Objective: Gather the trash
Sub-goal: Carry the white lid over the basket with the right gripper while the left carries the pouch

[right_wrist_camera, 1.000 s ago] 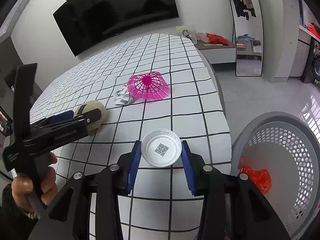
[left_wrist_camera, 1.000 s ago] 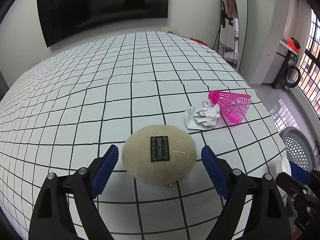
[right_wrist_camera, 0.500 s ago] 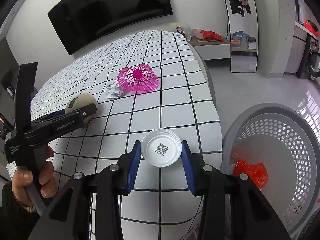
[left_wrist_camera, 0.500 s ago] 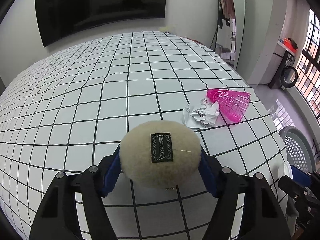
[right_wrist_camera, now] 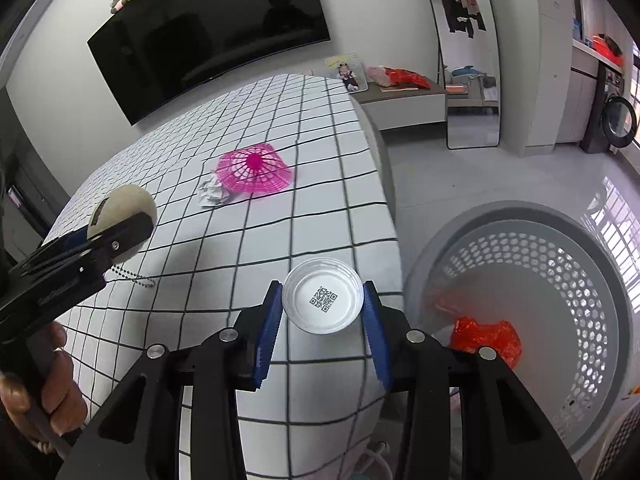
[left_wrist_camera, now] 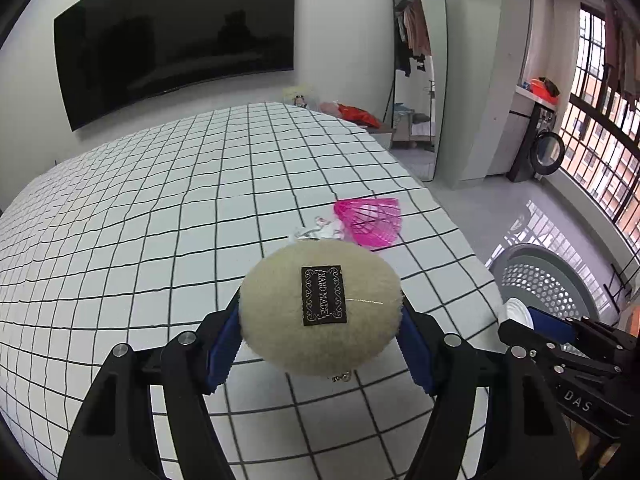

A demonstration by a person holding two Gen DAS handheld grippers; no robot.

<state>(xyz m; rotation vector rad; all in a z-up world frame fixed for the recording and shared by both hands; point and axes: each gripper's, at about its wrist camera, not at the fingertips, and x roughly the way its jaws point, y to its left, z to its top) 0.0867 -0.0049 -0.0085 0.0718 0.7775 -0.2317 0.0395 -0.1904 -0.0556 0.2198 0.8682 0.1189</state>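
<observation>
My left gripper (left_wrist_camera: 320, 340) is shut on a cream plush ball (left_wrist_camera: 320, 308) with a black label, lifted off the checked table (left_wrist_camera: 160, 220); a bead chain (right_wrist_camera: 132, 280) hangs under it. In the right wrist view the same plush ball (right_wrist_camera: 124, 208) shows at the left, in the left gripper (right_wrist_camera: 100, 236). My right gripper (right_wrist_camera: 323, 320) is shut on a white plastic lid (right_wrist_camera: 322, 301) with a QR code, held over the table's right edge. A grey perforated bin (right_wrist_camera: 560, 280) stands on the floor to the right, with red wrapper (right_wrist_camera: 486, 338) inside.
On the table lie a pink mesh cover (right_wrist_camera: 254, 172) and a crumpled paper (right_wrist_camera: 212, 194) beside it. A black screen (left_wrist_camera: 176, 40) hangs on the far wall. A mirror (left_wrist_camera: 416, 80) leans at the right. A hand (right_wrist_camera: 40, 392) grips the left handle.
The left jaws closed on the plush ball and lifted it off the table. The right gripper carried the lid sideways to the table's edge, nearer the bin.
</observation>
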